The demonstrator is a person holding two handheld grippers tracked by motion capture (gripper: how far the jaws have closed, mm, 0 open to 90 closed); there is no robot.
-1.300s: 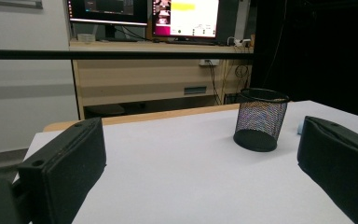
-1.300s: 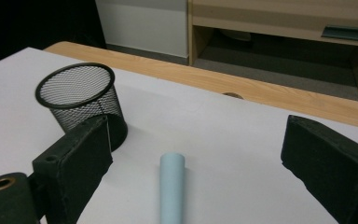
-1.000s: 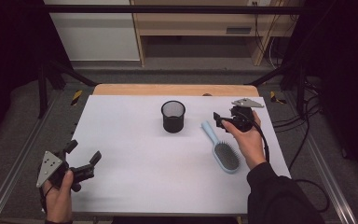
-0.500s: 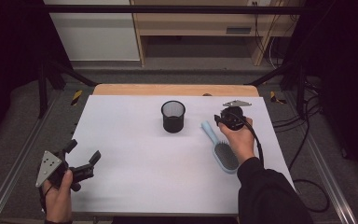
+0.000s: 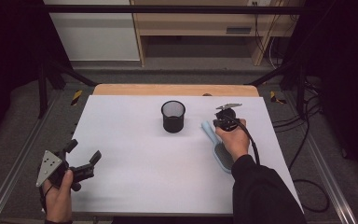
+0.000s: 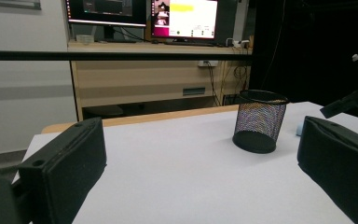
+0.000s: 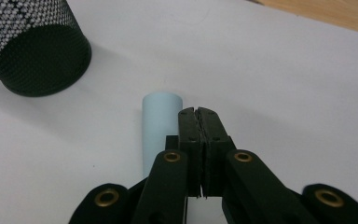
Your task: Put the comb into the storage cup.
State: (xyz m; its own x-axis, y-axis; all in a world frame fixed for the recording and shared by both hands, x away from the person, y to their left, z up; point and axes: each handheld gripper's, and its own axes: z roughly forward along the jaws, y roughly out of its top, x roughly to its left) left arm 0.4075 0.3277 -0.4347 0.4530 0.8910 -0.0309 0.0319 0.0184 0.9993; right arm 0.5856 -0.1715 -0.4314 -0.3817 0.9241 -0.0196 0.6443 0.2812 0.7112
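A light blue hairbrush (image 5: 222, 157) lies on the white table (image 5: 135, 140), right of a black mesh cup (image 5: 173, 116). Its handle (image 5: 208, 128) points toward the cup. My right gripper (image 5: 218, 124) hovers low over the handle end, tilted down. In the right gripper view its jaws are pressed together, shut on nothing (image 7: 199, 115), with the blue handle (image 7: 160, 126) just to their left and the mesh cup (image 7: 35, 51) beyond. My left gripper (image 5: 85, 150) rests at the table's near left corner, wide open and empty (image 6: 200, 158), facing the mesh cup (image 6: 259, 122).
A wooden strip (image 5: 172, 89) runs along the table's far edge. Behind it stand a wooden desk (image 6: 154, 74) with monitors (image 6: 184, 18) and a black rail (image 6: 116, 55). Cables (image 5: 307, 121) lie on the floor to the right.
My right gripper has moved left and lower, from beside the brush to over its handle end. The left gripper has stayed put.
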